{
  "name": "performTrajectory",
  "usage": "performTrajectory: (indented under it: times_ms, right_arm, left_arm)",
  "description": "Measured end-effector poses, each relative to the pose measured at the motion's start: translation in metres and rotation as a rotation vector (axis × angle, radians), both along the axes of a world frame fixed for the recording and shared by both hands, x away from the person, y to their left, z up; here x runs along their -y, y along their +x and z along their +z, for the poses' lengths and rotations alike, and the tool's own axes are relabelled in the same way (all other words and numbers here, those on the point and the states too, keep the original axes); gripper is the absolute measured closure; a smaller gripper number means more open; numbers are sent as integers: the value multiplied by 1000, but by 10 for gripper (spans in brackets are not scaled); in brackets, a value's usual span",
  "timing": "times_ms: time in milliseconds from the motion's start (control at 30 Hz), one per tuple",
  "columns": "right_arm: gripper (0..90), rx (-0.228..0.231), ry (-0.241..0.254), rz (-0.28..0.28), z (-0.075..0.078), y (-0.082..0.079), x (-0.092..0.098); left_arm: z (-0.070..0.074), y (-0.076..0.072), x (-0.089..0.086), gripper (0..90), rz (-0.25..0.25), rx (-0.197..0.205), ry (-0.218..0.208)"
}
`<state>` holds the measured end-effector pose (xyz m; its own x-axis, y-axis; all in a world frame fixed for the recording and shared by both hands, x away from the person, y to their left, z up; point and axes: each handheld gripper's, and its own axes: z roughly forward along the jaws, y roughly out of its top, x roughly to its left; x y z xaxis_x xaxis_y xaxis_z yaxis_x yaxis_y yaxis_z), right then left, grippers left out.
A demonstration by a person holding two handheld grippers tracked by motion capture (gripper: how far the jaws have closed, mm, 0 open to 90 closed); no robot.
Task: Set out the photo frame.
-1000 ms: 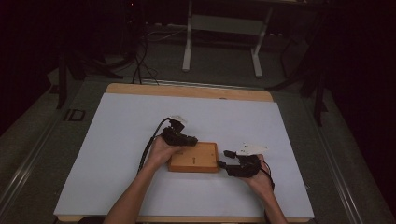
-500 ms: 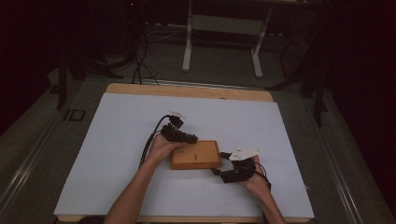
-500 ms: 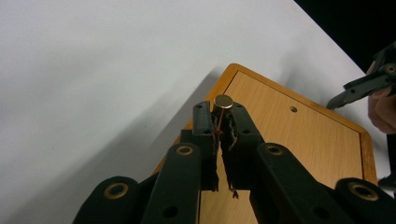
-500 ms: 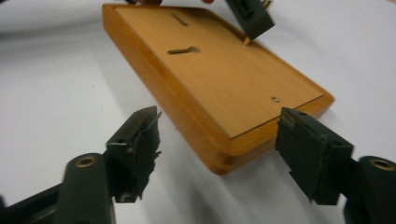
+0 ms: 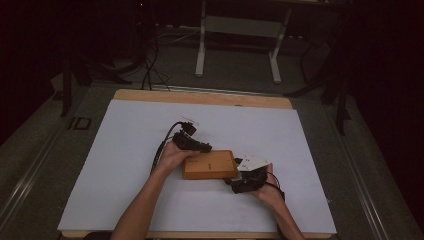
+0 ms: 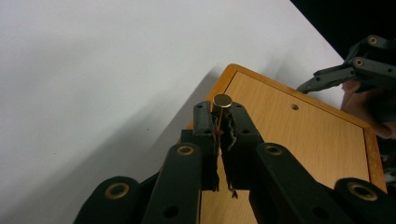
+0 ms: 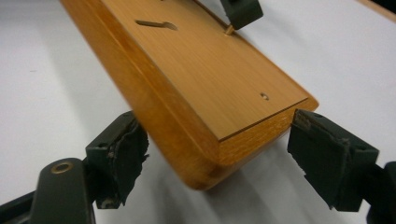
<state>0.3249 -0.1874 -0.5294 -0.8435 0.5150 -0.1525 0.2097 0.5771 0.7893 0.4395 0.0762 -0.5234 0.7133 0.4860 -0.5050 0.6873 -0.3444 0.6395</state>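
2 tongs, L (image 6: 223, 125) w/ 1 brass pin (image 6: 222, 101), R (image 7: 219, 154) agape; 1 wood box (image 5: 209, 164).

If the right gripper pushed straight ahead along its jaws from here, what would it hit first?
Most likely the near corner of the wooden board. The right gripper has just been opening its jaws, which now stand on either side of that corner without pressing it. The gap looks short, though depth is hard to judge.

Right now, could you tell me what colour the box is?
Orange-brown wood; the box shows best in the right gripper view.
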Motion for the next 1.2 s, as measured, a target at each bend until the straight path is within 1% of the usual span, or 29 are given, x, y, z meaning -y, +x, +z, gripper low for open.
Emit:
performTrajectory:
  times_ms: [133,267,400,500,567,667,733,800,833,900,967,1033,1200]
  right_arm:
    - [223,27,-6,-21,-1,1,-2]
    - [225,47,-30,-19,-1,0,-4]
    - [237,51,0,-3,3,-2,-4]
    - [239,59,9,8,7,-4,-5]
    - [237,61,11,18,8,-5,-4]
    - [237,57,15,18,7,-5,-3]
    - [237,51,24,21,8,-5,-2]
    - [247,56,27,30,9,-6,-2]
    - [262,48,34,52,10,-7,-3]
    - [277,52,24,77,10,-9,-7]
    - [287,54,20,90,10,-11,-11]
    - [301,54,29,88,10,-11,-11]
    - [332,43,81,72,13,-7,-4]
  left_arm:
    - [0,2,0,850,-3,-6,-2]
    - [3,0,2,849,-18,13,27]
    - [5,-2,2,849,-37,15,42]
    - [6,-4,3,850,-46,15,52]
    - [6,-5,3,850,-58,9,47]
    - [6,-8,3,849,-70,8,48]
    - [4,-9,2,849,-81,1,38]
    - [3,-10,4,849,-94,-10,26]
    - [3,-10,5,849,-103,-8,22]
    - [3,-12,8,848,-121,1,30]
    - [3,-13,9,847,-119,4,32]
    - [2,-13,9,842,-114,10,27]
    - [2,-14,8,820,-104,23,30]
